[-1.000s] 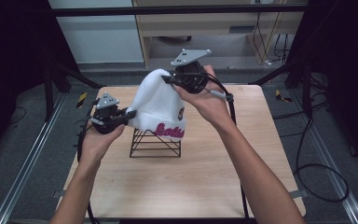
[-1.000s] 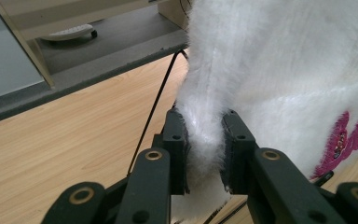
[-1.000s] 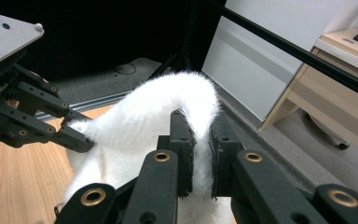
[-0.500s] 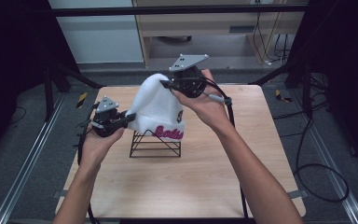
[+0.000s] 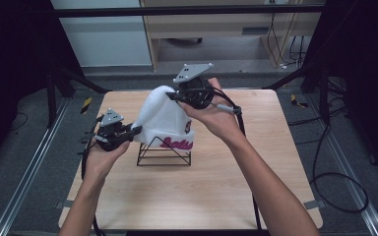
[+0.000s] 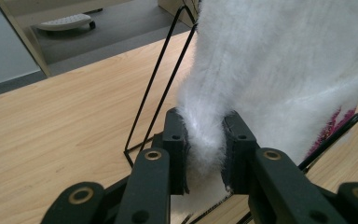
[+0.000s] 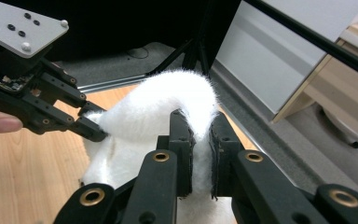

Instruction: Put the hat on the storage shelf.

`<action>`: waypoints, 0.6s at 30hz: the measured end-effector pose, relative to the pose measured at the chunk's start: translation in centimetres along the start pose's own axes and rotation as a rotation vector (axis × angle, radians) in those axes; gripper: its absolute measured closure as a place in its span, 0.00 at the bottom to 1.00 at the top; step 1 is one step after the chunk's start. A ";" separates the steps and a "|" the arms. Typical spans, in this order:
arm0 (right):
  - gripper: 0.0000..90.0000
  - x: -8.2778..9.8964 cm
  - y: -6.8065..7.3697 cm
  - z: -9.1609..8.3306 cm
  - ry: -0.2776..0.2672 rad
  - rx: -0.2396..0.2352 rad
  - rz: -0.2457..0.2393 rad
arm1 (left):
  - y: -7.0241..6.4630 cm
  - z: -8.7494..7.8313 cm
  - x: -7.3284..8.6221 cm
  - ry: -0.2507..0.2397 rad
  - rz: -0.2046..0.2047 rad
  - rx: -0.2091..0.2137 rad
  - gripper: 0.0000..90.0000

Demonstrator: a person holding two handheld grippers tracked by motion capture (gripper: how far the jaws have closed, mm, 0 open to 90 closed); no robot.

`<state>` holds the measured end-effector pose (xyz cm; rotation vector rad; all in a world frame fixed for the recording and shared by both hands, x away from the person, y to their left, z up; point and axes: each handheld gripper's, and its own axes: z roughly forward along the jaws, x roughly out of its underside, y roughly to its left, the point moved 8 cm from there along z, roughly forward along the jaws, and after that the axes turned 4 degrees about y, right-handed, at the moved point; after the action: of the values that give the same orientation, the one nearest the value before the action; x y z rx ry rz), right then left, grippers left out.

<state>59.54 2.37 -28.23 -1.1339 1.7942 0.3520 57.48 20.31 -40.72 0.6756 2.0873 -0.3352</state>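
Both grippers have lowered the one white hat (image 5: pixel 161 118) slightly onto the single wire stand (image 5: pixel 164 151) at mid-table, the nearer left gripper (image 5: pixel 137 130) clamped on its lower left hem, the farther right gripper (image 5: pixel 173 96) pinching its crown, so the hat runs near-left to far-right between them

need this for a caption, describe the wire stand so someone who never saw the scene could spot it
Start at the wooden table; near its middle a fluffy white hat with pink lettering is held by the left gripper and the right gripper. Beneath it stands the wire stand, the one thin black open frame of triangles.
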 end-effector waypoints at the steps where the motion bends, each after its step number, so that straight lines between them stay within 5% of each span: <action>1: 0.91 0.0 0.0 0.0 0.000 0.000 0.000 | 0.0 0.0 0.0 0.000 0.000 0.000 0.82; 18: 0.91 0.9 1.4 0.7 0.047 -0.031 -0.010 | -0.2 0.0 1.7 0.006 -0.003 0.004 0.82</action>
<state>58.68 3.02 -29.67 -1.1817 1.8290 0.3507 56.62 20.69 -42.15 0.6773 2.0936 -0.3399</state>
